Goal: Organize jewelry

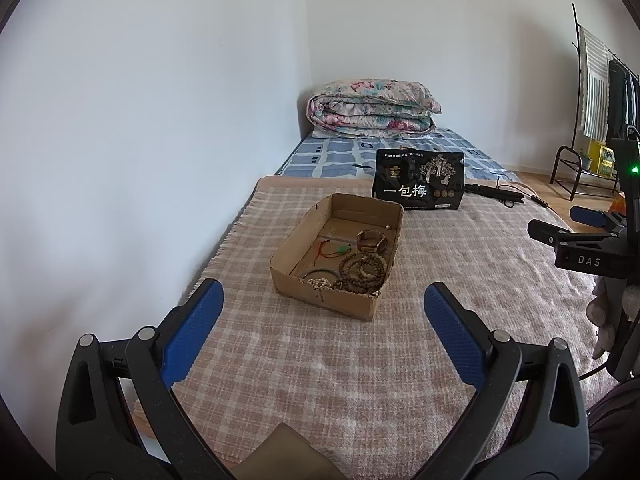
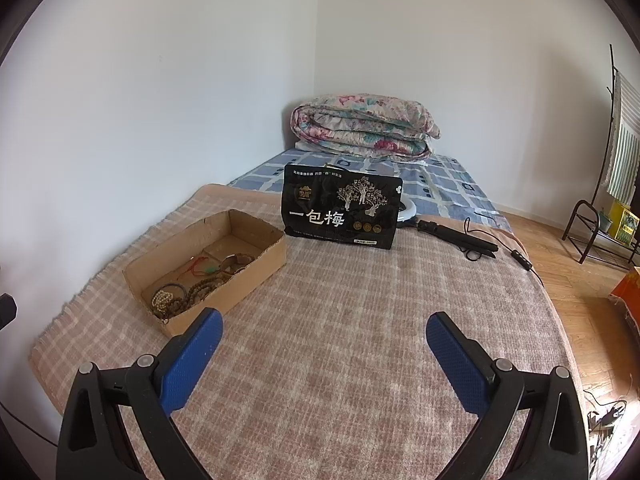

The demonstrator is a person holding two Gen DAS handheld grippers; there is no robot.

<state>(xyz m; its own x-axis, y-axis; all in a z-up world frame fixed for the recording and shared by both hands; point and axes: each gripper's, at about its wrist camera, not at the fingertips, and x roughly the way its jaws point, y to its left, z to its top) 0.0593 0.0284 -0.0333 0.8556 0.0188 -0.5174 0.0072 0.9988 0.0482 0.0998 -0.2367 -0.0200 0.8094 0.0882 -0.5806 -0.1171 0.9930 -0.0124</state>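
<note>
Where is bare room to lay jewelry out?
Bare plaid blanket lies between the cardboard box, black bag and open right claw. Crowded: box's near end, heaped with beads; its far end is barer.

A home bedroom, w/ a low bed pushed into the corner of plain white walls [image 2: 180, 80]. Bed has a blue-and-white check sheet [image 2: 448, 184] at the far end & a pink-and-cream plaid woven blanket [image 2: 360, 340] over the near part. A rolled floral quilt [image 2: 364, 126] sits at the head, against the corner. Wood plank floor [image 2: 560, 276] runs along the bed's right side. A black metal clothes rack [image 1: 580, 92] w/ hanging garments & a striped cloth stands at far right, above a low black metal shoe shelf [image 2: 592, 232].
</note>
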